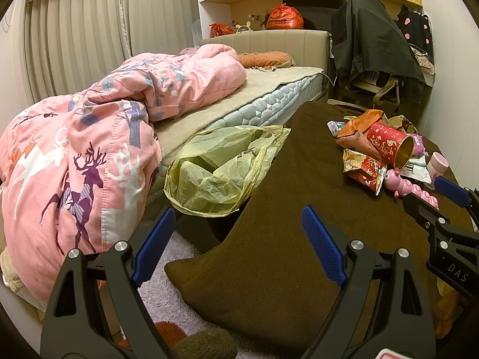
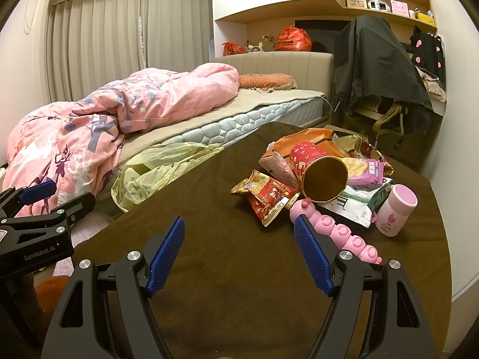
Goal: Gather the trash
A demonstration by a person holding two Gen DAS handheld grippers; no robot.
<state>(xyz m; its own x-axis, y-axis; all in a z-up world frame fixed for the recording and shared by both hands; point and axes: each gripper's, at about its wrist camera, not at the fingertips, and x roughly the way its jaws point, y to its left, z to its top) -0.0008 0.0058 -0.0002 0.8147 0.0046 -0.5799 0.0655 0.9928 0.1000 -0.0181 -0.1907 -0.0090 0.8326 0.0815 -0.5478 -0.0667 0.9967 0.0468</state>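
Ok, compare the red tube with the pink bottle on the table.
The red tube lies on its side, its mouth open; the pink bottle stands upright with its cap on. The tube is red with gold patterning, the bottle pale pink. The tube rests on the wrappers, the bottle at their edge. Both are cylindrical.

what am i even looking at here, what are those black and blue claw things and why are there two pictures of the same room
Each black claw with blue pads is a hand-held gripper that a person carries, one per hand, with a wide-angle camera looking along its fingers. One picture comes from the left hand-held gripper, the other from the right hand-held gripper. Both are open and hold nothing. They hover over a brown-covered table beside a bed. On it lies a pile of rubbish: a red paper cup on its side and a red snack wrapper, plus a pink toy and a pink bottle. A yellow plastic bag sits open at the table's edge.
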